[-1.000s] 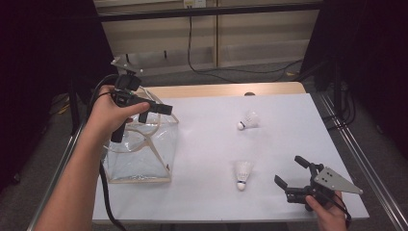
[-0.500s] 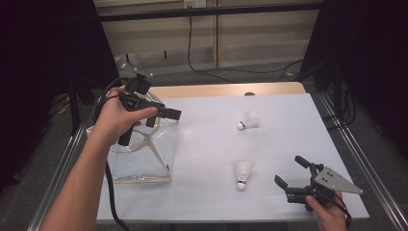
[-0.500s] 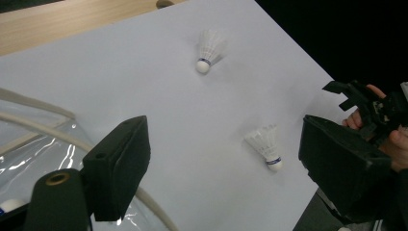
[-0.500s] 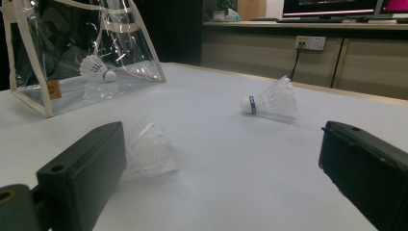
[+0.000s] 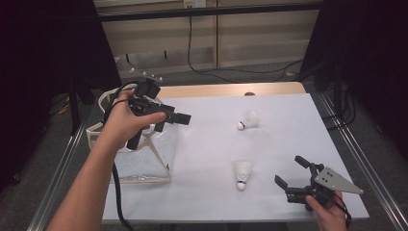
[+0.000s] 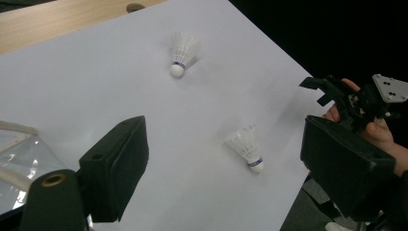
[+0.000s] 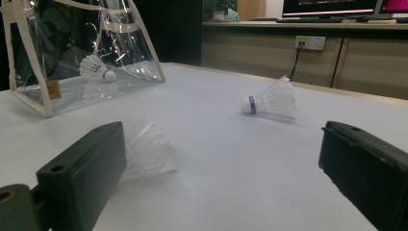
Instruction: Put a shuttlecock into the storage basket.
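Item: two shuttlecocks on your white table (image 5: 288, 120), one at centre right of the high view (image 5: 248, 119), one lower, below centre (image 5: 243, 174); a third lies inside the clear bag (image 5: 144, 156) at left. Your left claw (image 5: 185, 118) hovers released and empty above the bag; your right claw (image 5: 291, 174) rests released, empty, lower right. Handling, judged: very light, skirts fragile and easily crushed; take each by the cork tip or pinch the skirt gently. Markings: blue band near each cork; bag's small tan label unreadable.
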Demonstrator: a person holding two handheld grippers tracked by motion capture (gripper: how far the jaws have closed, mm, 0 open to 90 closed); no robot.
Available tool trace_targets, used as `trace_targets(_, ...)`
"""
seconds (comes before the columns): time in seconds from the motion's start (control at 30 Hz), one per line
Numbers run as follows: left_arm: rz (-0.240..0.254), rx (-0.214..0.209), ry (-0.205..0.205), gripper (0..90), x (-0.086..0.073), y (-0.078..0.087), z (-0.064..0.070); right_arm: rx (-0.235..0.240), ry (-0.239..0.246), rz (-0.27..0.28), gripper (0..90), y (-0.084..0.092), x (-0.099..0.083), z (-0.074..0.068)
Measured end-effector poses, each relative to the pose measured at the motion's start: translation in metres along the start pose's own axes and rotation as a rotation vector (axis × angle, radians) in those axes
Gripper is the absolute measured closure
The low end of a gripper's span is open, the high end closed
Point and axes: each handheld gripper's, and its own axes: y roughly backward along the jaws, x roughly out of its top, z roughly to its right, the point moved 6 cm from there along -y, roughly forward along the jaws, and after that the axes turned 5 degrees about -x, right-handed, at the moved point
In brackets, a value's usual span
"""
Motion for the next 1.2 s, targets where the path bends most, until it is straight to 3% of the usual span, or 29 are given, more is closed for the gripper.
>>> trace_targets(0.5, -0.015, -0.035, -0.027, 15.8, -0.008, -0.015, 0.012, -0.001, 0.0, -0.001, 2.3, 0.0, 0.0, 0.0)
trace_targets(0.73, -0.025, -0.05, -0.064, 15.6, -0.012, -0.021, 0.017, 0.0, 0.0, -0.001, 2.3, 0.0, 0.0, 0.0)
trace_targets(1.2, -0.022, -0.074, -0.076, 14.9, -0.025, -0.035, 0.02, -0.001, 0.002, 0.001, 2.3, 0.0, 0.0, 0.0)
